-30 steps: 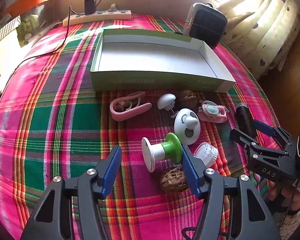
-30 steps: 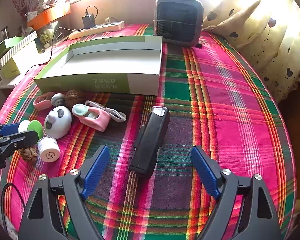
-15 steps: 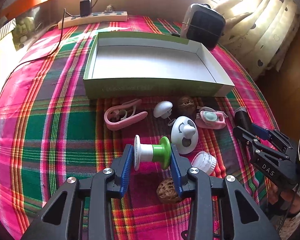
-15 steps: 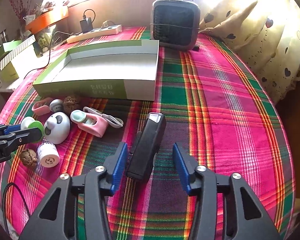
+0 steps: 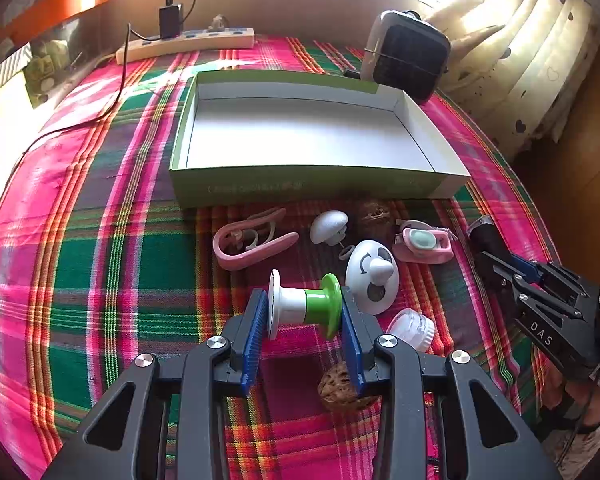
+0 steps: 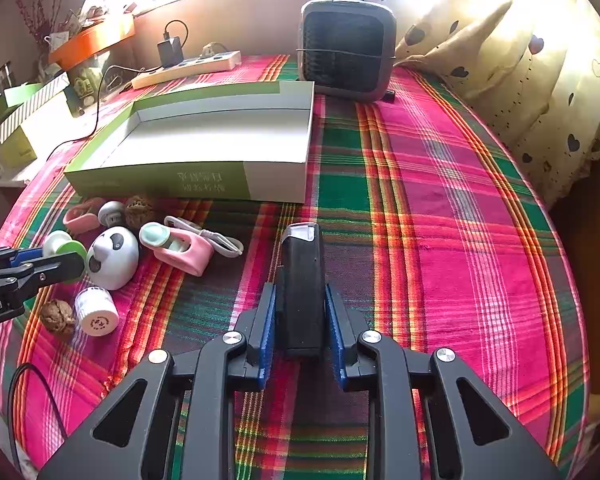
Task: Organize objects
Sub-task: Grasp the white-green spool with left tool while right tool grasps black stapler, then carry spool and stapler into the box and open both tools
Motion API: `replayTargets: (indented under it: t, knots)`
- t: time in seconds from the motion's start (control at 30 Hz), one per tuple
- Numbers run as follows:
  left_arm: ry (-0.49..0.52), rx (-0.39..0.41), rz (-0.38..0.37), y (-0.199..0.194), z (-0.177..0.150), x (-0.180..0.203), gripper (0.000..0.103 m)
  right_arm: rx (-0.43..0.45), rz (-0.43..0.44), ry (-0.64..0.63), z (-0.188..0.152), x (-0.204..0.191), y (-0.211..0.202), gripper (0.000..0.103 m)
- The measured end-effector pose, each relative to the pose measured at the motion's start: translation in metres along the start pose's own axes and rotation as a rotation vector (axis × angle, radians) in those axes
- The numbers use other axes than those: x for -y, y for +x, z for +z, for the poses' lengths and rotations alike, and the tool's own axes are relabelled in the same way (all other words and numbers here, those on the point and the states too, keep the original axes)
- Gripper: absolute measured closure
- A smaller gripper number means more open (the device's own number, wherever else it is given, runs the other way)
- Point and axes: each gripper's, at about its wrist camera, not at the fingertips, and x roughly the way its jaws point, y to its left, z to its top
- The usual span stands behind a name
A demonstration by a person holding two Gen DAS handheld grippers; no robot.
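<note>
My left gripper (image 5: 304, 316) is shut on a white and green spool (image 5: 305, 305), held by its two end discs just above the plaid cloth. My right gripper (image 6: 301, 322) is shut on a black box-shaped device (image 6: 302, 276) that lies lengthwise between the pads. The open green and white box (image 5: 308, 184) stands empty behind the loose objects. It also shows in the right wrist view (image 6: 204, 184). On the cloth lie a pink clip (image 5: 252, 238), a white knob (image 5: 329, 226), a panda-faced white shell (image 5: 372, 276), a pink device (image 5: 422, 244), a white cap (image 5: 412, 328) and two walnuts (image 5: 344, 390).
A small grey fan heater (image 6: 346, 48) stands at the back right of the box. A power strip (image 5: 186, 42) with a charger and cable lies at the back left. Cartons (image 6: 24, 120) sit at the left edge. Curtains (image 6: 520, 68) hang on the right.
Both grippers have closed from wide open: the left on the spool, the right on the black device. The spool is turned level between the left pads.
</note>
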Motion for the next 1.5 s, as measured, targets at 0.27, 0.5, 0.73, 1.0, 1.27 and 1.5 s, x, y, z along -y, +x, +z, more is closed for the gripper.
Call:
replayTargets:
  t: [0.27, 0.5, 0.73, 1.0, 1.27, 1.5]
  knots:
    - [0.015, 0.035, -0.006, -0.013, 0.01, 0.001, 0.07, 0.018, 0.021, 0.006, 0.009, 0.002, -0.01, 0.079]
    - [0.038, 0.054, -0.001, -0.021, 0.021, 0.003, 0.07, 0.037, 0.056, 0.009, 0.024, 0.0, -0.022, 0.079]
    - [0.059, 0.07, -0.012, -0.024, 0.043, 0.003, 0.07, 0.039, 0.084, -0.018, 0.045, -0.007, -0.022, 0.079]
    - [0.079, 0.075, -0.008, -0.013, 0.081, 0.0, 0.07, 0.04, 0.104, -0.036, 0.083, -0.014, -0.013, 0.079]
    - [0.043, 0.056, -0.003, 0.014, 0.115, -0.015, 0.07, 0.012, 0.107, -0.042, 0.113, -0.022, 0.011, 0.079]
    - [0.021, 0.025, 0.013, 0.044, 0.136, -0.024, 0.07, -0.03, 0.105, -0.03, 0.134, -0.03, 0.044, 0.079]
